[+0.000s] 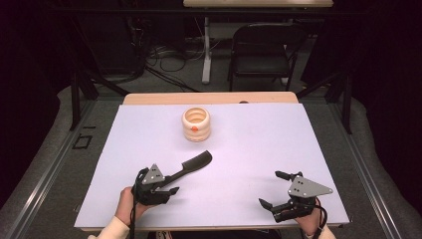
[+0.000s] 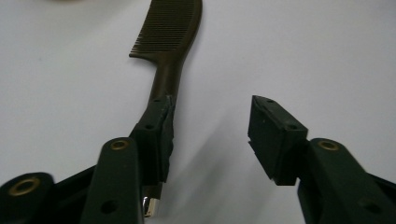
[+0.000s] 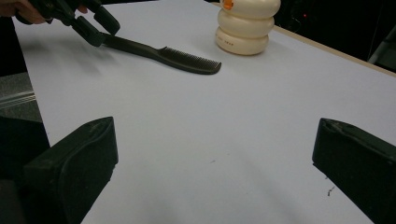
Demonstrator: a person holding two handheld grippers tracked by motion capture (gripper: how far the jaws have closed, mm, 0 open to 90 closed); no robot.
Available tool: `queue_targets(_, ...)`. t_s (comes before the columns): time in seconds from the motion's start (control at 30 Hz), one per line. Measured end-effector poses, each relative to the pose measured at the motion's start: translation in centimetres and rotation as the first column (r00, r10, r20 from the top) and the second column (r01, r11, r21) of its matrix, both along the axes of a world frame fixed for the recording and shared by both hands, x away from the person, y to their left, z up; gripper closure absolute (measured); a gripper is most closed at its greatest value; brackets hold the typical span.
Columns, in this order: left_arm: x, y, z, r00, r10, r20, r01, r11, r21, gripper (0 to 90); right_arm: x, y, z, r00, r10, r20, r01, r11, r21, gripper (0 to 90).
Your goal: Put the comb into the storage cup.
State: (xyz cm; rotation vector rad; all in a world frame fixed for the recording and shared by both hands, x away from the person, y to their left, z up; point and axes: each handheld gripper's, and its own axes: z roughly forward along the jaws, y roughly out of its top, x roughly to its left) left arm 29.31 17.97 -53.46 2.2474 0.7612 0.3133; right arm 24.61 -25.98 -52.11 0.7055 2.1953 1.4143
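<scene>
The comb (image 1: 191,167) lies flat on the white worktop (image 1: 259,149), a little left of the middle and nearer the front edge than the back. Its long axis runs on a slant: the toothed end points toward the far right, in the direction of the cream ribbed jar (image 1: 196,124) that stands near the back edge, and the handle end points back toward the front left corner. The left gripper (image 1: 166,185) sits right at that handle end. In the left gripper view the comb (image 2: 169,42) stretches straight away from the fingers, with the handle lying against the inner face of the left-hand finger (image 2: 156,135) while the other finger stands well off it, bare worktop between them. So the fingers are about half open and press on nothing; the comb rests on the worktop rather than in a grip.

The right gripper (image 1: 278,191) hovers near the front right corner, well apart from the comb, its fingers spread wide and empty; in the right gripper view the comb (image 3: 163,55) and the jar (image 3: 246,25) lie far off toward the opposite side.

My reading is that any next move on the comb belongs to the left hand (image 1: 127,204), which is by far the nearer, and it would have to close across the handle, at right angles to the comb's length
</scene>
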Motion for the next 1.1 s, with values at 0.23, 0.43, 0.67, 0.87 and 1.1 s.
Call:
queue_targets(0.23,0.2,0.1,0.2,0.9997,0.026,-0.004,-0.025,0.9996,0.008,32.3,0.0,0.0,0.0,1.0,0.001,-0.002,-0.001,1.0,0.0,0.0)
queue_targets(0.43,0.4,0.1,0.3,0.9992,0.04,-0.009,-0.04,0.9987,0.03,19.9,0.0,0.0,0.0,1.0,0.001,-0.004,-0.001,1.0,-0.003,0.0)
queue_targets(0.67,0.6,0.1,0.6,0.9988,0.05,0.003,-0.05,0.9977,0.045,14.8,0.0,0.0,-0.1,0.9999,-0.001,-0.01,0.001,1.0,0.0,0.0)
queue_targets(0.87,0.9,-0.3,0.8,0.9988,0.048,0.008,-0.049,0.9933,0.105,9.2,0.0,0.1,-0.1,1.0,-0.001,-0.006,0.001,1.0,-0.002,0.0)
queue_targets(1.1,1.5,-0.8,1.3,0.9981,0.058,0.022,-0.06,0.9914,0.116,2.4,0.1,0.0,-0.1,1.0,-0.001,-0.008,0.001,1.0,0.003,0.0)
